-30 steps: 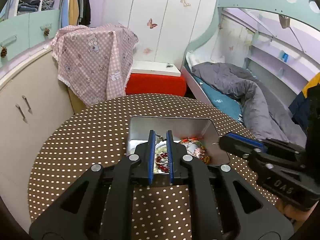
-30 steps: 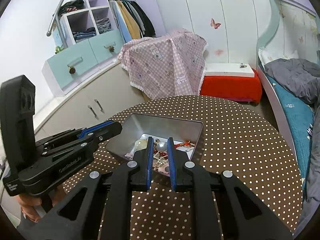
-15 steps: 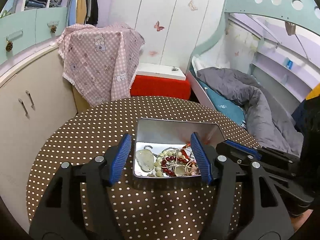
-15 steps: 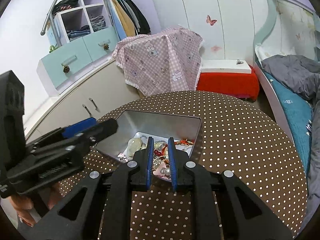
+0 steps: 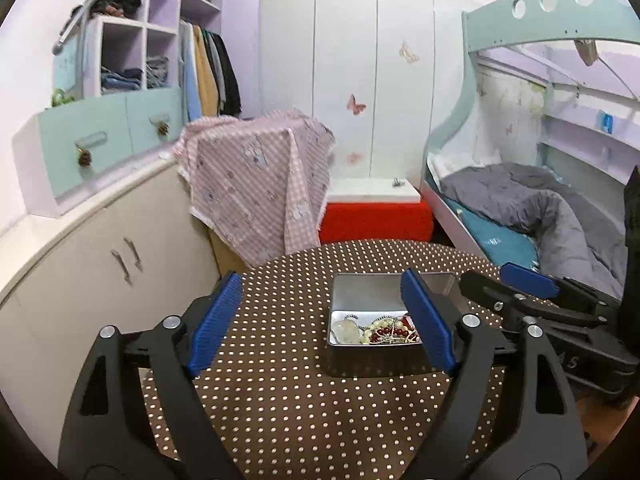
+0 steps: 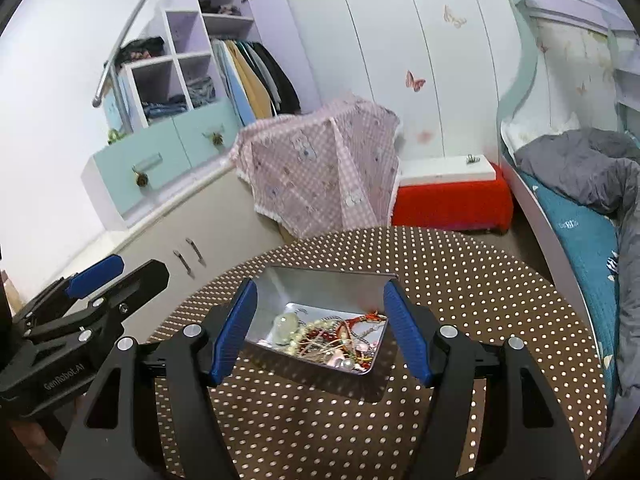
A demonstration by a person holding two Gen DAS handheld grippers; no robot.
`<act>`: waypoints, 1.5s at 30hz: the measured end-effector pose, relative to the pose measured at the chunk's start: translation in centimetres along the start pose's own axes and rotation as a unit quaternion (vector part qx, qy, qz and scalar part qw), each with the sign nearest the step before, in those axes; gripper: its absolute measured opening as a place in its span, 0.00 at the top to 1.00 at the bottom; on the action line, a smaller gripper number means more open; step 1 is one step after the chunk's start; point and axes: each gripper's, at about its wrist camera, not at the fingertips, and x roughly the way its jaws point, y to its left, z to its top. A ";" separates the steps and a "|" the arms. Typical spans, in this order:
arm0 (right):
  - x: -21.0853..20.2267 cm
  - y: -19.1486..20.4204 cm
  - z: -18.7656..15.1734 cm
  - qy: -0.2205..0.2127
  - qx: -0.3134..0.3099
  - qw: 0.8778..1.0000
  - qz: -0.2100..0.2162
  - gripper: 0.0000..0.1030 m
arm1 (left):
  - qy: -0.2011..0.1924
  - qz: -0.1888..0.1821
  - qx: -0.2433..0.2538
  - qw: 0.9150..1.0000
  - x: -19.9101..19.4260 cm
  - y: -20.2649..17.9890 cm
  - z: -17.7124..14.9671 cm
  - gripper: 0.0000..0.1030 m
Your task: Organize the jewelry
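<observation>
Tin mid-counter: tangled jewelry. Left hand-held gripper, right hand-held gripper: both spread wide, empty. Risk: snagged strands drag neighbours out.

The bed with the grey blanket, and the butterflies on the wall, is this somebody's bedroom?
Most likely a child's bedroom: a bunk bed with a rumpled grey duvet, an open wardrobe of hanging clothes, and butterfly stickers on the white doors.

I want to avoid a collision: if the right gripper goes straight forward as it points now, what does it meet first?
Most likely the metal tin with the jewelry: it lies straight ahead between the open jaws of the right gripper. Height above it is unclear.
</observation>
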 end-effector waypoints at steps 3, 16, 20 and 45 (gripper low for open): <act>-1.7 0.8 0.3 -0.015 -0.007 1.000 0.002 0.38 | -0.017 0.003 -0.005 1.000 -2.1 0.2 0.0 0.18; -9.7 2.1 -1.5 -0.060 0.003 0.998 -0.010 0.31 | -0.038 0.030 -0.043 0.998 -8.7 3.4 -1.9 0.11; -11.5 3.7 -2.9 -0.071 -0.019 0.997 -0.028 0.30 | -0.052 0.022 -0.040 0.998 -11.3 3.0 -2.9 0.09; -20.4 10.1 -6.2 -0.180 -0.121 0.971 -0.099 0.08 | -0.151 -0.001 -0.013 0.988 -20.0 0.5 -4.6 0.06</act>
